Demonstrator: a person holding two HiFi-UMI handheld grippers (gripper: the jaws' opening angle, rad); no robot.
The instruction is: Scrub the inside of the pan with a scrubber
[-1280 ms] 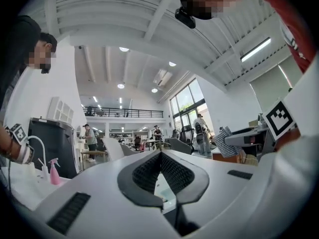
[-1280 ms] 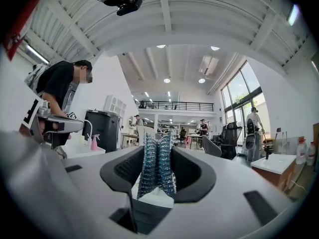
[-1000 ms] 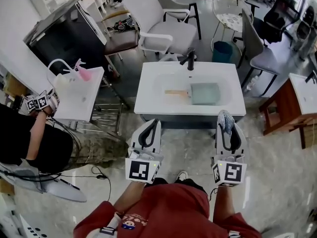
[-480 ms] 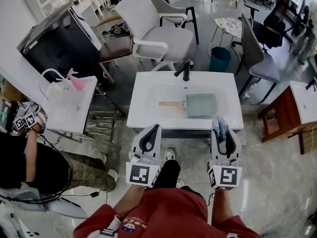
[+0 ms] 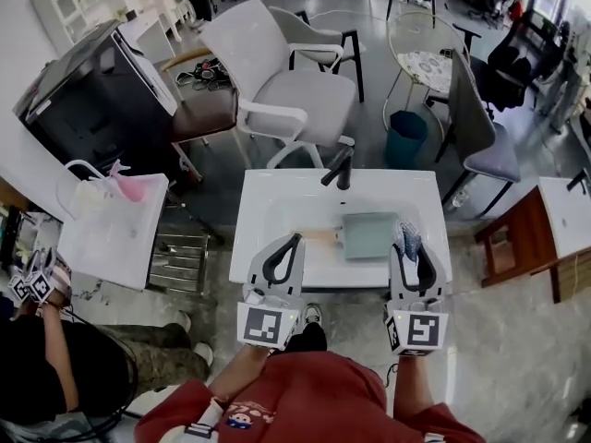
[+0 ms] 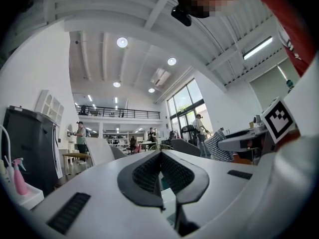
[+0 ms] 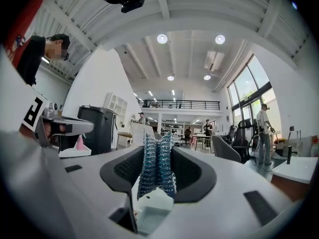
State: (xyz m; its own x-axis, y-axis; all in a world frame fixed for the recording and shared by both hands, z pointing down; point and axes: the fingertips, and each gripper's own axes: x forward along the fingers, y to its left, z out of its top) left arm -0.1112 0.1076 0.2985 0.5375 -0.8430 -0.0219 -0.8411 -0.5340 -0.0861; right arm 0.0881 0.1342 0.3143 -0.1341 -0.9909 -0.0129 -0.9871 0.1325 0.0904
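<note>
I am looking steeply down on a white sink counter. The pan, square and pale green, is lying flat in its basin, right of the middle. Its wooden handle is pointing toward my left. A black faucet is standing at the far rim, leaning over the basin.

My right hand-held gripper is pinching the scrubber. In the right gripper view, both pads are pressing into the blue-and-silver mesh, and the wad is bulging up past the jaw tips. From the head view, the scrubber is sitting over the pan's near right edge. I cannot tell whether it is touching the pan or hanging above it.

My left hand-held gripper is carrying nothing. In the left gripper view its dark ribbed pads are drawing together at the tips, with only a thin slit showing between them farther back. It is hovering over the sink's front rim, just on the near side of the wooden handle and well apart from the right one.

Beyond the sink, a white armchair is facing the counter, and a teal bin is standing on the floor to its right. Off to my left, a pink spray bottle is resting on a second white counter. A person is standing at the lower left edge, holding up a marker cube.
</note>
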